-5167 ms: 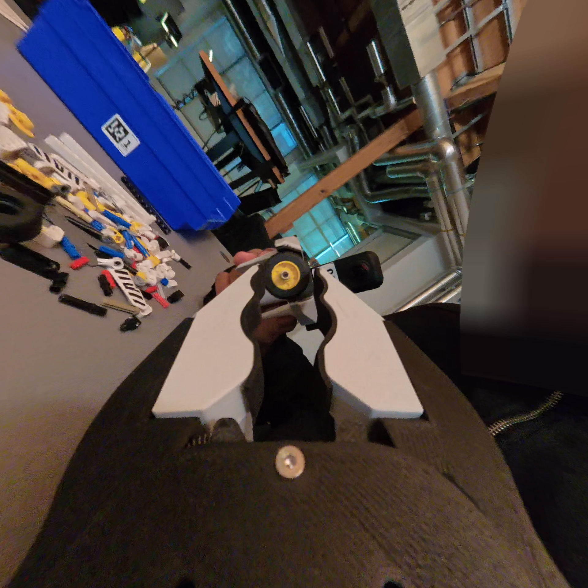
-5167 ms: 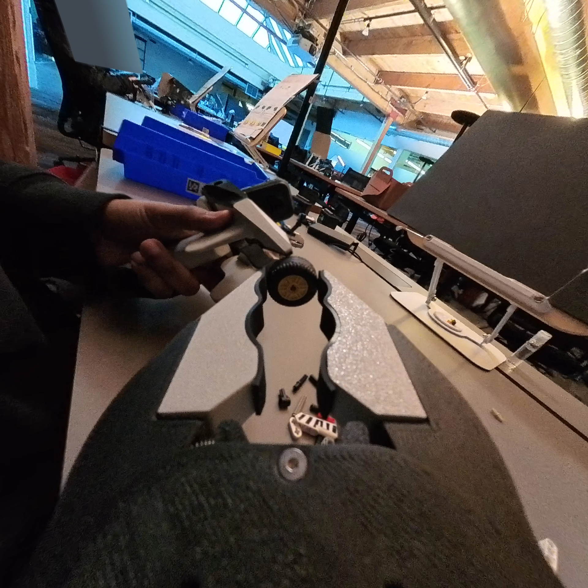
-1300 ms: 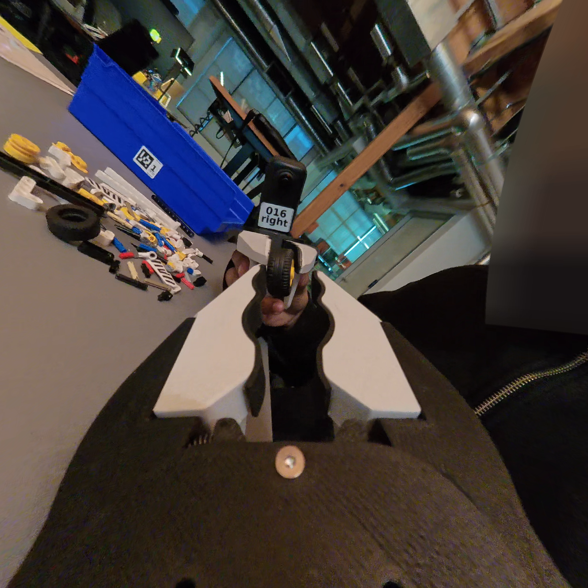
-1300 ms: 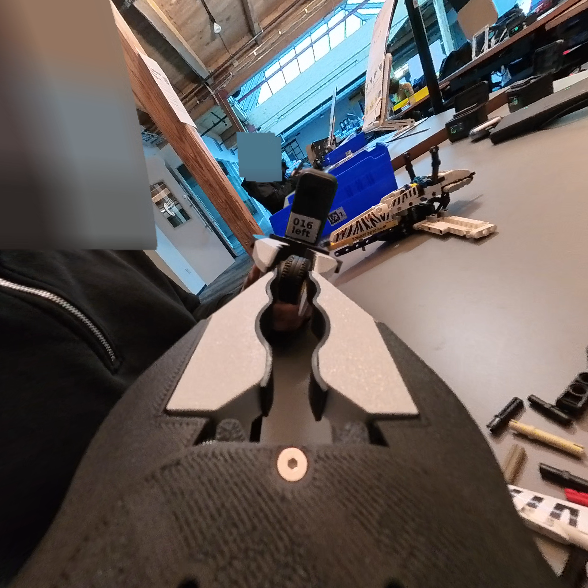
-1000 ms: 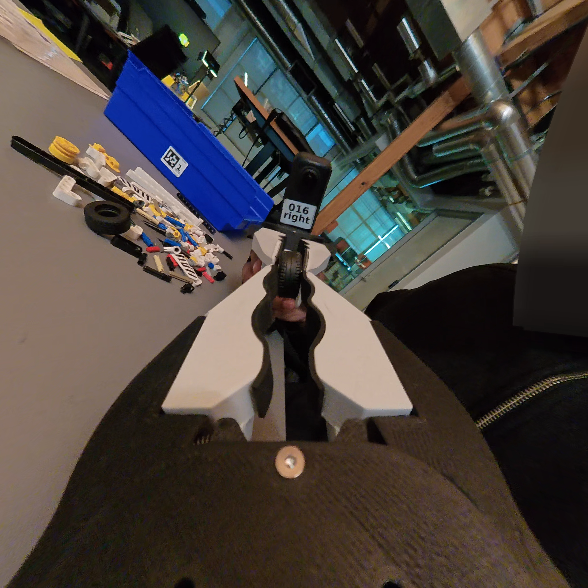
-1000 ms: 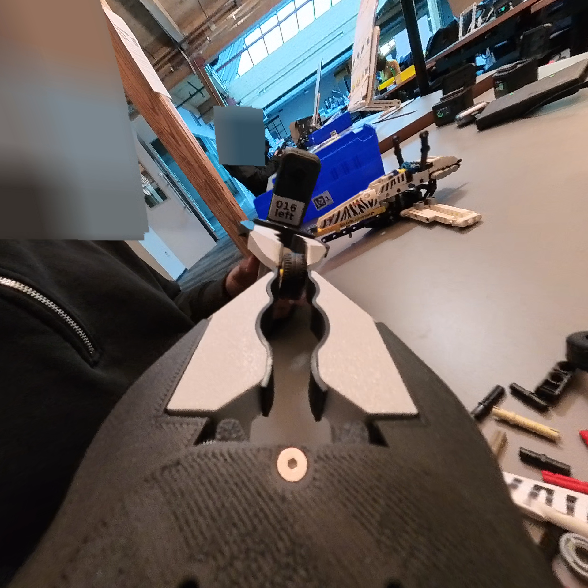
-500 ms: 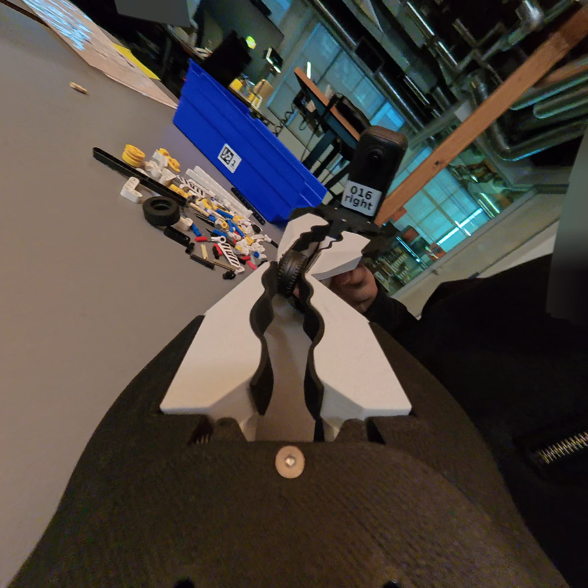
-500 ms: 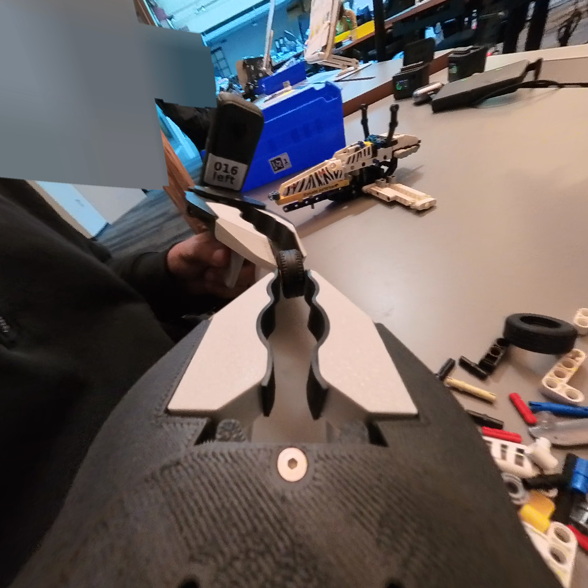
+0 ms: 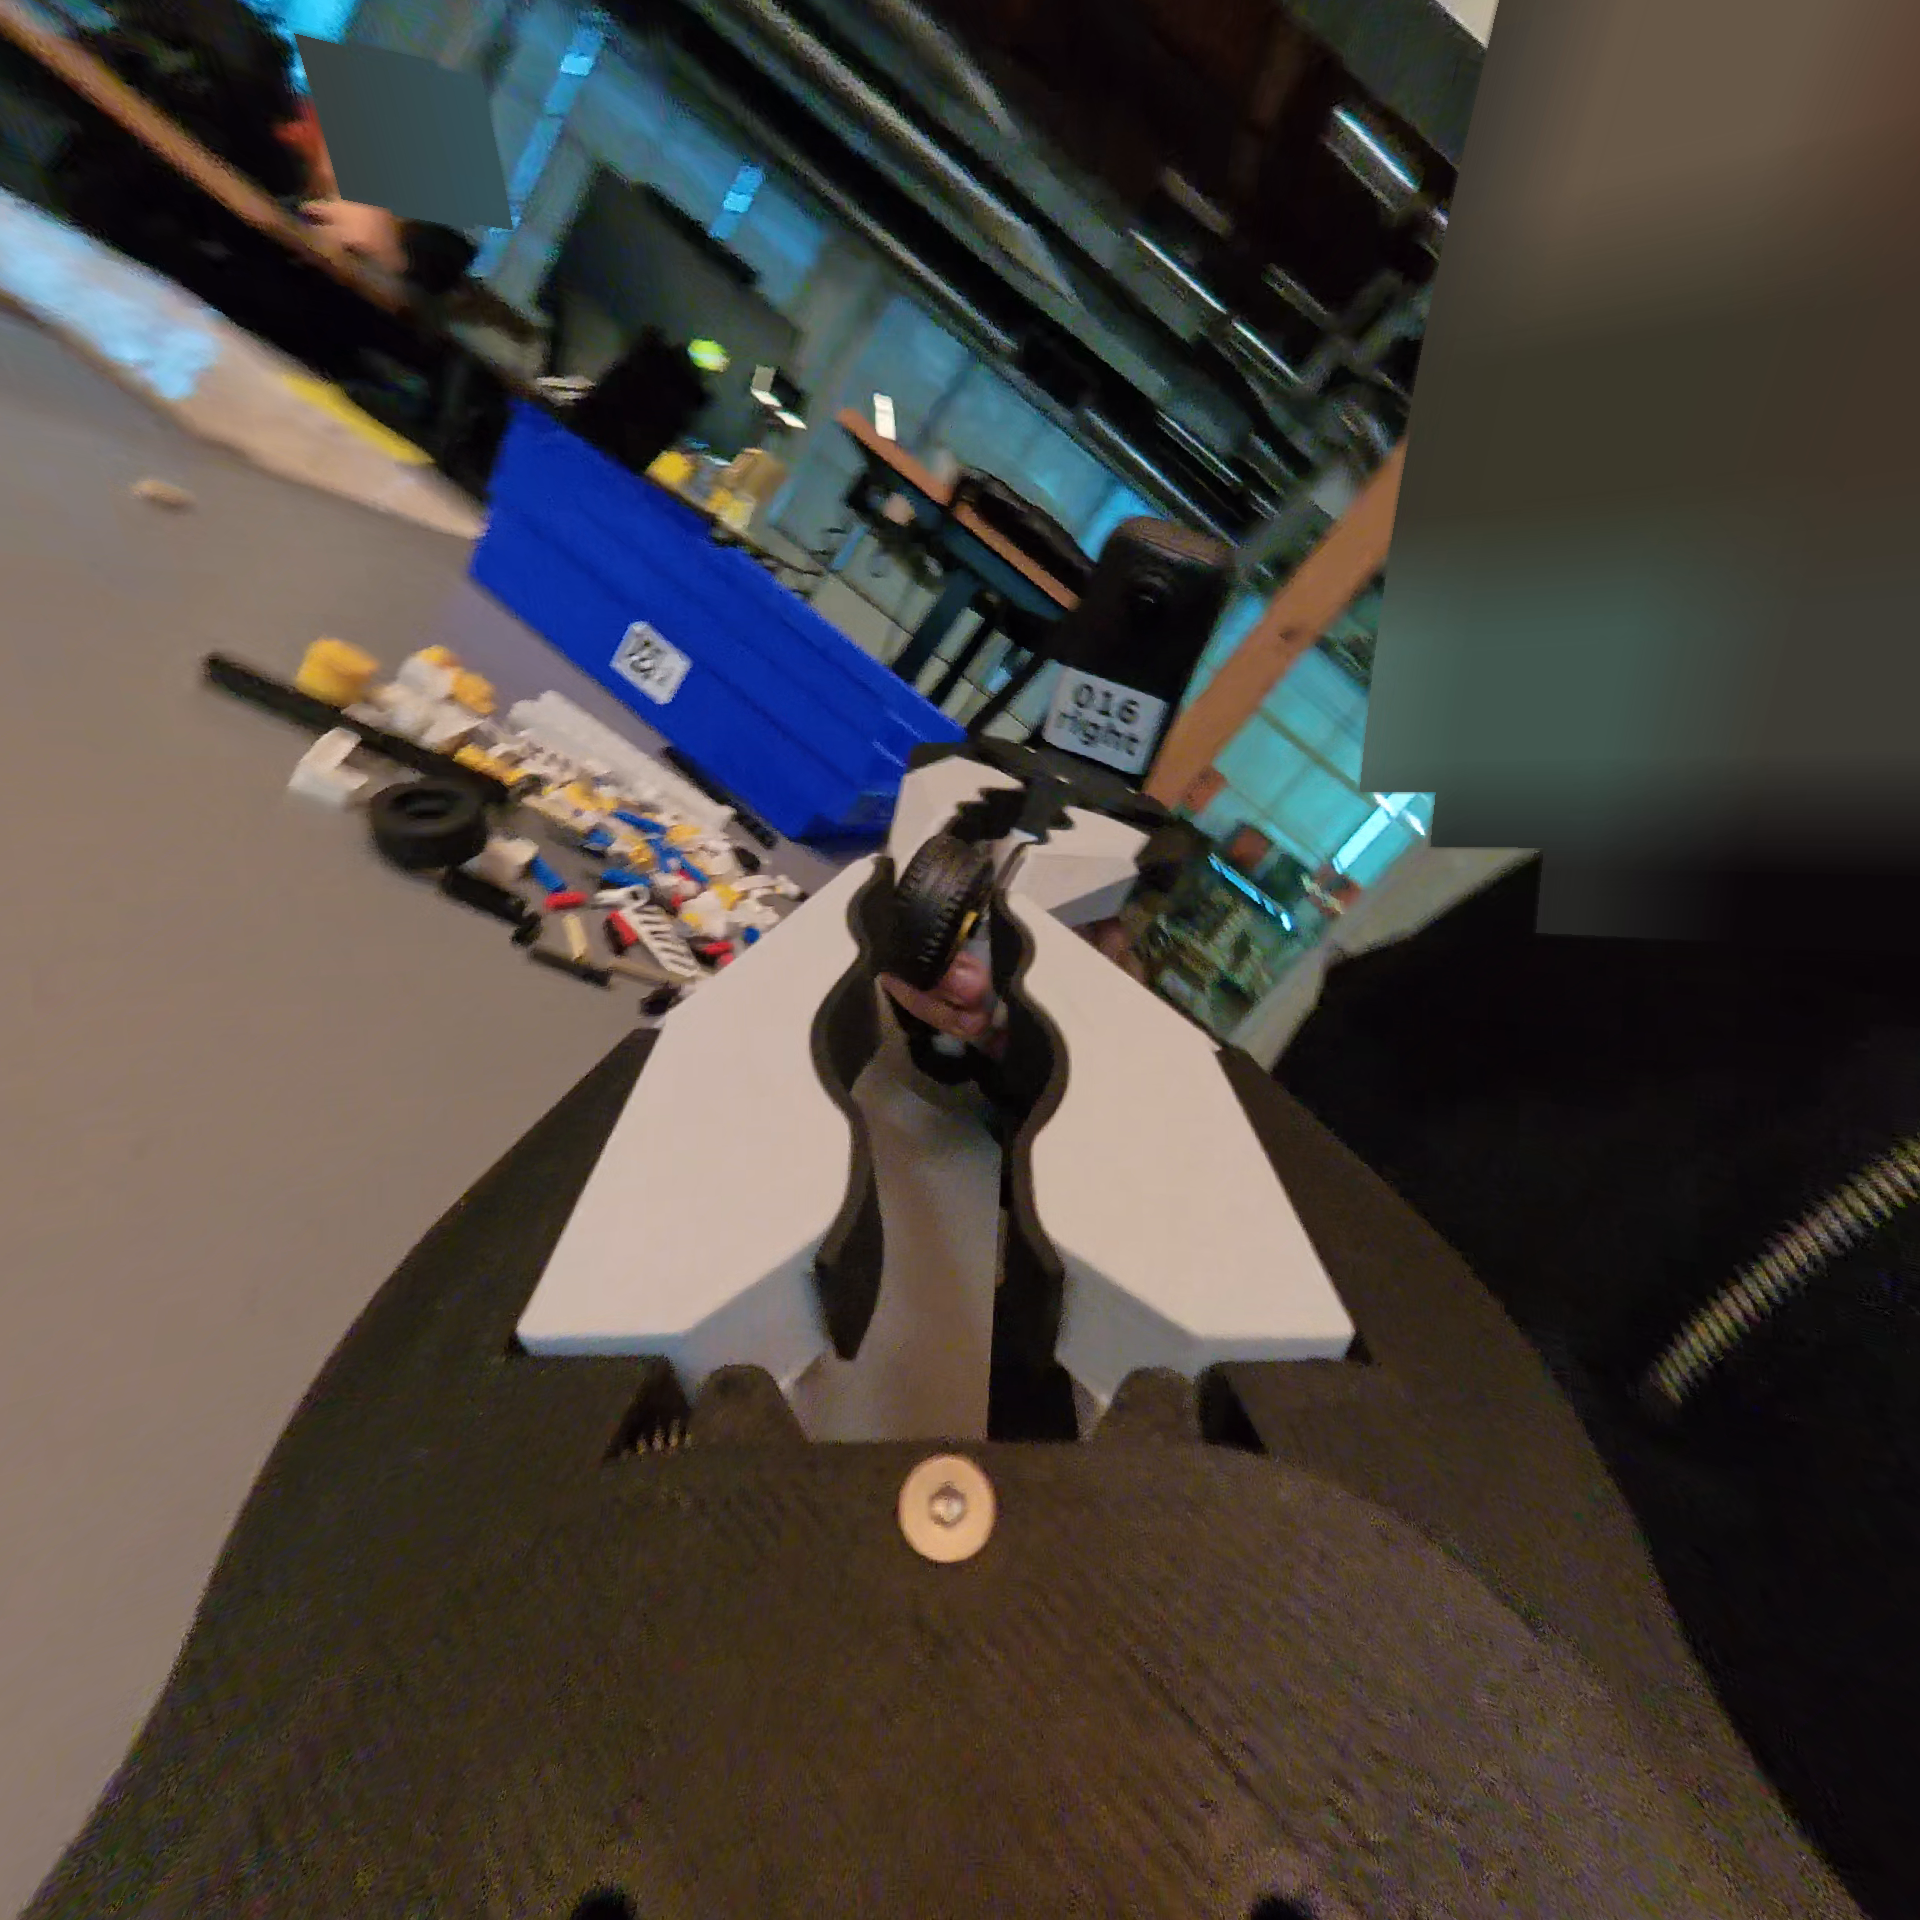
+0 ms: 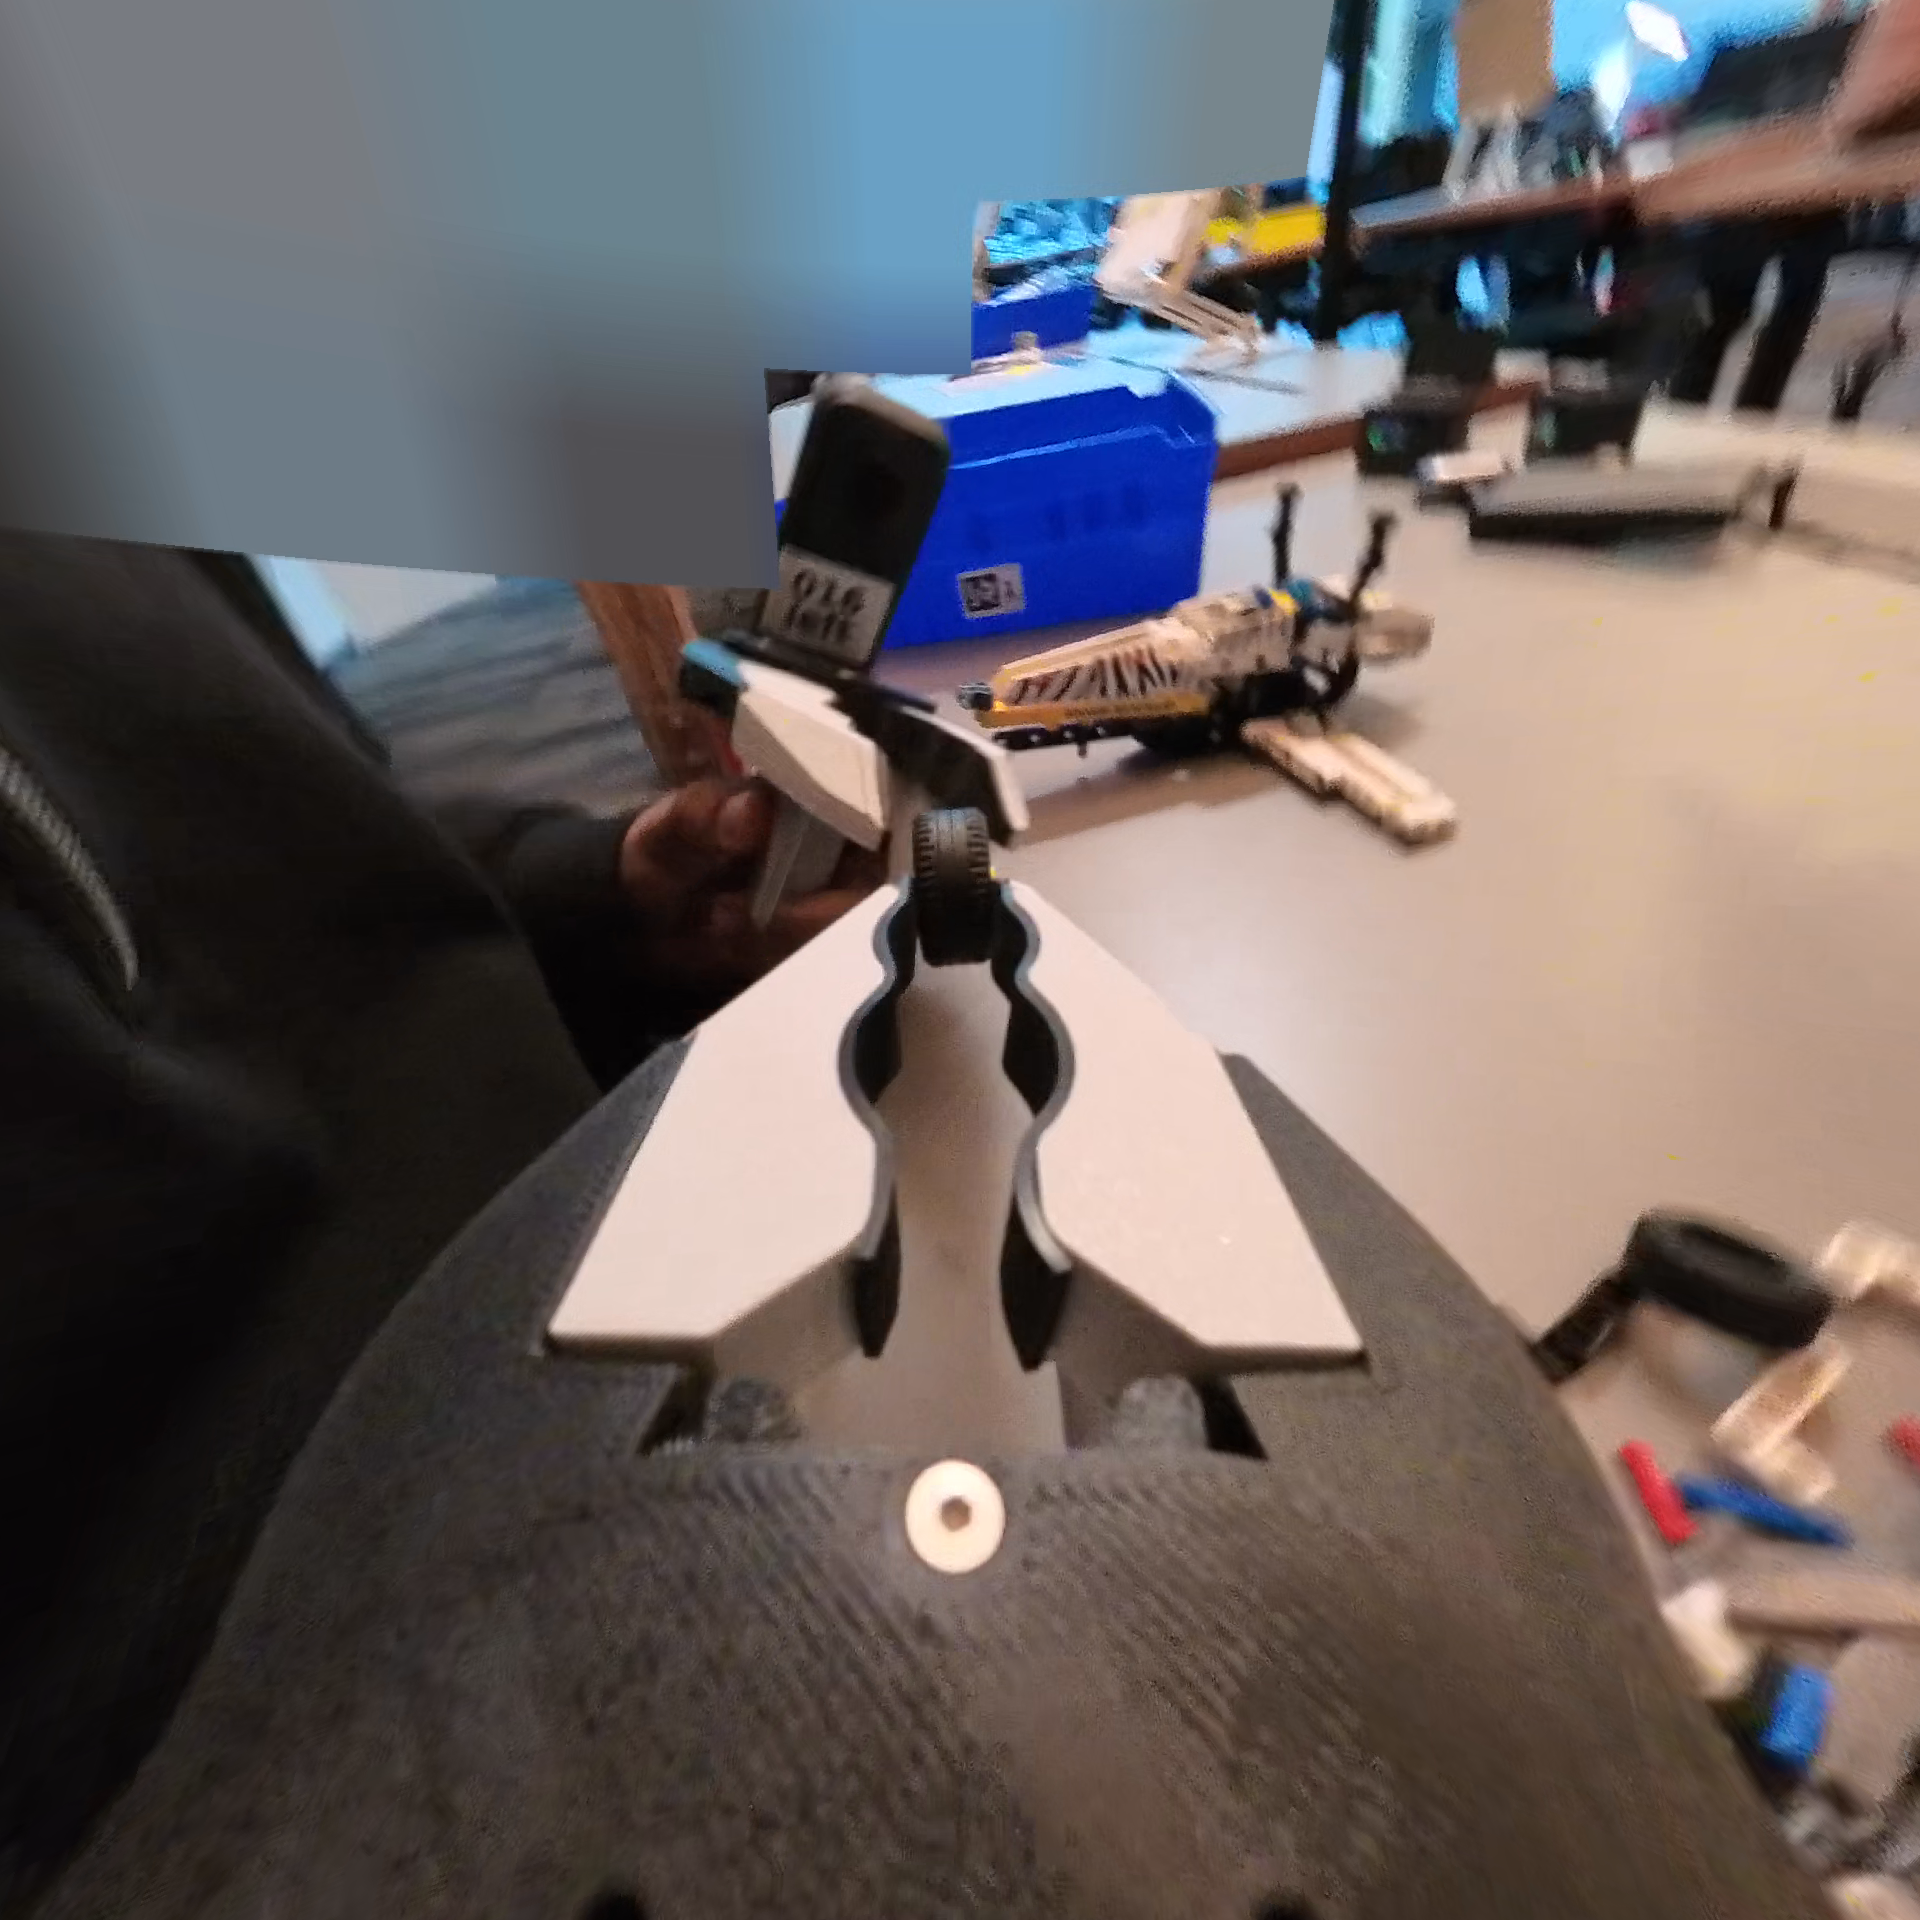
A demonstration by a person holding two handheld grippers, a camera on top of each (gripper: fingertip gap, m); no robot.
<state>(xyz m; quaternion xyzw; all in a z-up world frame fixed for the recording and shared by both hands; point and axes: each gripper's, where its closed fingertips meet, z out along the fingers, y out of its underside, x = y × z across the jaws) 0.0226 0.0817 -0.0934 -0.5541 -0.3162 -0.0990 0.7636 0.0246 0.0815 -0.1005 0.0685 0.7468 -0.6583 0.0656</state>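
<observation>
- The right gripper point(image 10: 951, 920) has its fingers clamped on a small black wheel point(image 10: 951, 883) with a yellow hub. It holds the wheel in the air above the near edge of the grey worktop point(image 10: 1455, 987).
- The left gripper point(image 9: 940, 909) meets the same wheel from the opposite side. Its fingers are slightly apart around the tread, and a sliver of gap shows on the hub side.
- Open worktop lies to the right of the wheel, well clear of a striped brick model point(image 10: 1174, 665) and the blue bin point(image 10: 1049, 499) behind it.
- Loose bricks point(image 9: 623, 862) and a spare black tyre point(image 9: 426, 821) are strewn at the foot of that bin. Bare surface lies between them and the grippers.
- A dark jacket point(image 10: 260, 935) closes off the side away from the worktop. A hand point(image 10: 707, 862) grips the left tool's trigger.
- Motion blur softens both views, so small parts are hard to name. The far face of the wheel and the pads behind it are hidden, and more bricks are cut off at the right view's lower edge.
</observation>
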